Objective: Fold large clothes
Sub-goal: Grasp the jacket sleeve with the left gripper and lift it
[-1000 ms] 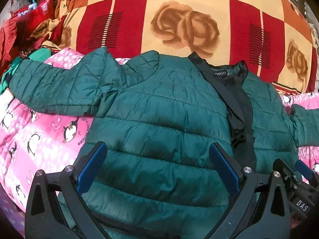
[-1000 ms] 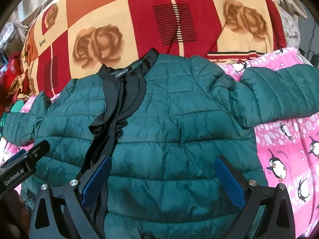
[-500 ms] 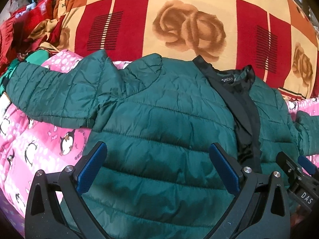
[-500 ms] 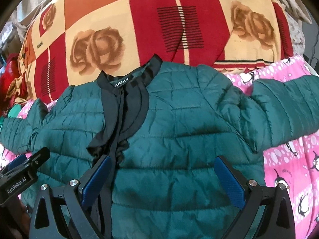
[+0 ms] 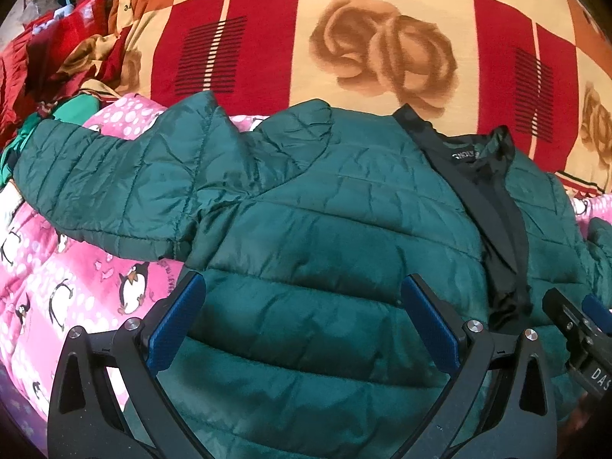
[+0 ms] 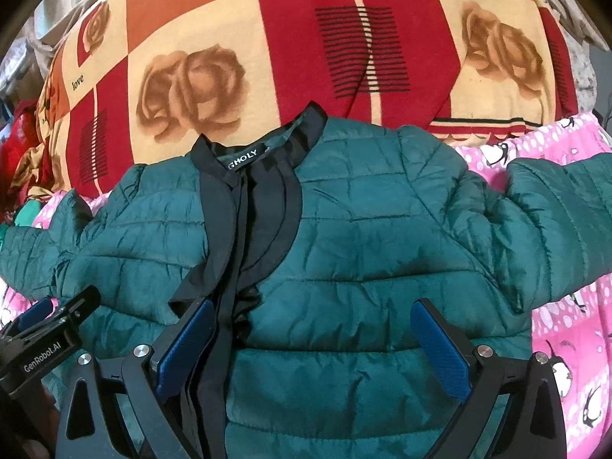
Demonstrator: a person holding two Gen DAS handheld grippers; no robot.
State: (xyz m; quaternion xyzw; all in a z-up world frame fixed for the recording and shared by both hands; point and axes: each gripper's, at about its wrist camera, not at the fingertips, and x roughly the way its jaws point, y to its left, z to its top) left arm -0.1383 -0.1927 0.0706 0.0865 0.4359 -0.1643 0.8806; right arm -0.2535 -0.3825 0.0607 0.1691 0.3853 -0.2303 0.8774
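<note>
Blue pads lined both grippers, and each one, the left gripper and the right gripper, was spread wide with nothing in it, hanging low over the bottom half of the green puffy jacket. It lay flat and face up on the pink penguin blanket, its collar pointing away toward the red and orange rose blanket. Its sleeves stretched out to both sides, so each gripper looked closest to the sleeve on its own side, and I saw no boxes or baskets.
</note>
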